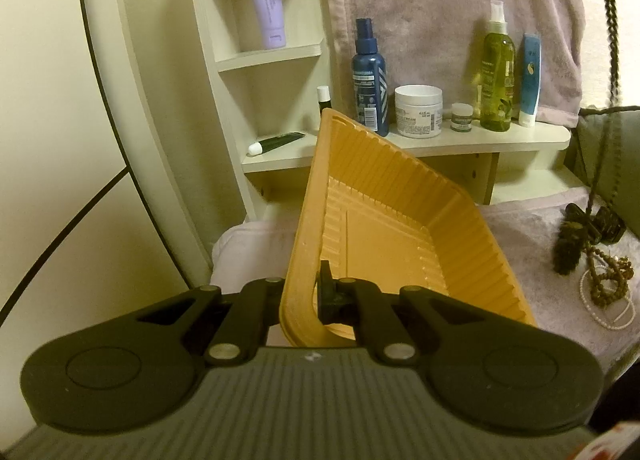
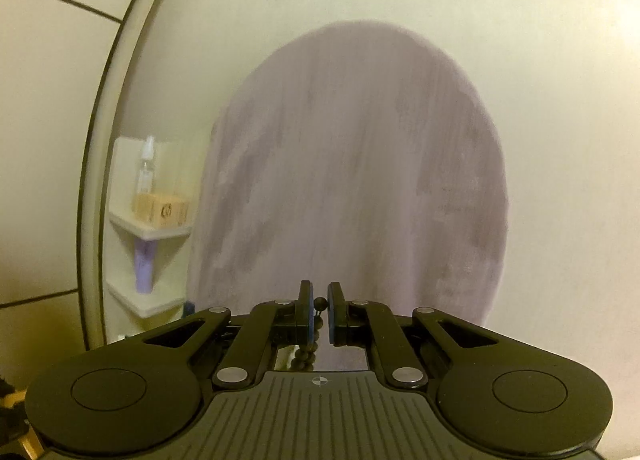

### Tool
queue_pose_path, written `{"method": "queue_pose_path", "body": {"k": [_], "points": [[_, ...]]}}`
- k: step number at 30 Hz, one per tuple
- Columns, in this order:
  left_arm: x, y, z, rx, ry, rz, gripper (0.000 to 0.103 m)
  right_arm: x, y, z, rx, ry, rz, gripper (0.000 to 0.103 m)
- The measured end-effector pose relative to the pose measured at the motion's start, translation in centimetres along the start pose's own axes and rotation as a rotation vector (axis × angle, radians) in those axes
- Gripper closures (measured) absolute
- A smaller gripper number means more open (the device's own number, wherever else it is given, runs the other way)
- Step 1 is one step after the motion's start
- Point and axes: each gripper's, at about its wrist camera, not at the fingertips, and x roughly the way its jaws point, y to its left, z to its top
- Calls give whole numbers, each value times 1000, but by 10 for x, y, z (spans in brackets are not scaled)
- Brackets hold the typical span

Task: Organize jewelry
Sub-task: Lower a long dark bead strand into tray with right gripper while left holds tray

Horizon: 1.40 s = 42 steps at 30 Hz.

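Nearest the left wrist camera, the left gripper [image 1: 308, 296] is clenched on the near rim of an orange ribbed tray [image 1: 384, 228], which tilts up toward 12 o'clock and shows nothing inside. At 3 o'clock from the tray, on a pale towel [image 1: 532, 260], lies a loose pile of jewelry [image 1: 604, 288]: brown beads, a thin pearl strand and a dark tassel. A dark beaded strand [image 1: 608, 16] hangs down at 2 o'clock.

Behind the tray, at 12 to 1 o'clock, a shelf [image 1: 480, 140] carries a blue spray bottle [image 1: 370, 76], a white jar [image 1: 418, 110], a green spray bottle [image 1: 496, 76] and a blue tube [image 1: 530, 80]. A lilac tube [image 1: 268, 4] stands on a higher shelf at 11 o'clock.

In the right wrist view, the right gripper [image 2: 319, 312] grasps a dark bead necklace [image 2: 310, 344], which dangles toward 6 o'clock. A hanging mauve towel [image 2: 352, 180] fills the view ahead.
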Motion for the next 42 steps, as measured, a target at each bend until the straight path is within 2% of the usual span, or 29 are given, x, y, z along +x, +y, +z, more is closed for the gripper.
{"method": "queue_pose_path", "body": {"k": [14,29,35,42], "points": [[0,0,1,-3,-3,-1,98,-5,9,34,-21,-79,31,97],[-1,0,2,1,-5,-13,98,11,53,80,-16,-143,219,96],[0,0,2,0,-5,-20,98,27,72,68,16,-96,276,96],[1,0,2,-5,-4,-22,98,63,102,12,92,88,362,96]]}}
